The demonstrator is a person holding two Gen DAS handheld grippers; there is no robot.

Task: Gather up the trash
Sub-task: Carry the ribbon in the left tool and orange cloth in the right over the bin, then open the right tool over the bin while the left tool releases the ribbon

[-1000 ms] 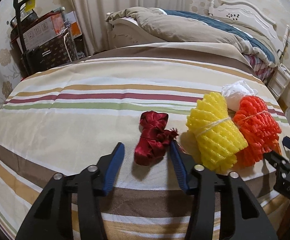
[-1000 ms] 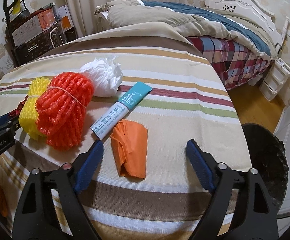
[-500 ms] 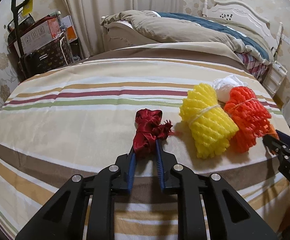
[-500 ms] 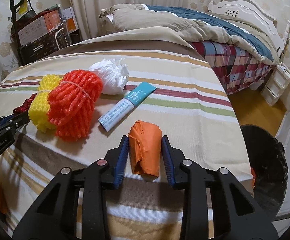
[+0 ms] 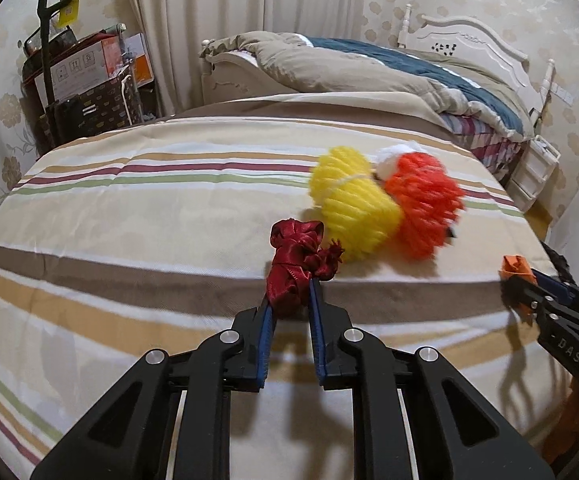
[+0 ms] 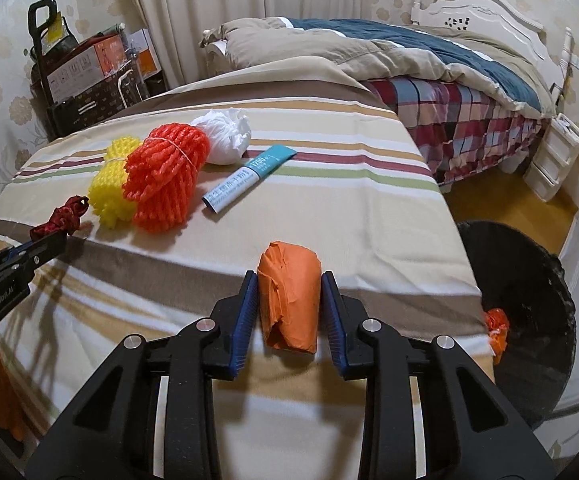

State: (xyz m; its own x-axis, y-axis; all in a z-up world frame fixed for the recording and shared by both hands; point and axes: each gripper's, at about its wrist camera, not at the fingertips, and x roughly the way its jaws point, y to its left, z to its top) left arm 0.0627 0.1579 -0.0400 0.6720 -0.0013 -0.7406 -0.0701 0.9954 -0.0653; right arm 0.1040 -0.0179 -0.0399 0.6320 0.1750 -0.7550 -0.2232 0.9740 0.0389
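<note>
The left tool [image 5: 291,300] is clamping the lower end of a crumpled dark red satin ribbon [image 5: 297,262], its blue pads pressed tight on the fabric; the ribbon appears to be held just above the striped cloth-covered tabletop [image 5: 129,220], though the view does not settle whether it is touching. The right tool [image 6: 289,304] is gripping a folded orange plastic wrapper [image 6: 289,300] squarely between its pads, near the tabletop's front edge.

Sitting on the tabletop beyond the ribbon are a yellow foam-net roll [image 6: 111,188] and an orange-red foam-net roll [image 6: 165,178], touching side by side, with a crumpled white plastic wad [image 6: 225,134] just behind them and a long teal-and-white paper packet [image 6: 249,178] lying flat beside the orange-red roll. The left half of the tabletop is lying bare, giving wide room there.

Past the tabletop's right edge, a round black bin [image 6: 529,320] is standing on the wooden floor, with a scrap of orange showing at its near rim. A bed with a beige-and-blue quilt [image 6: 369,48] is standing behind the tabletop's far edge.
</note>
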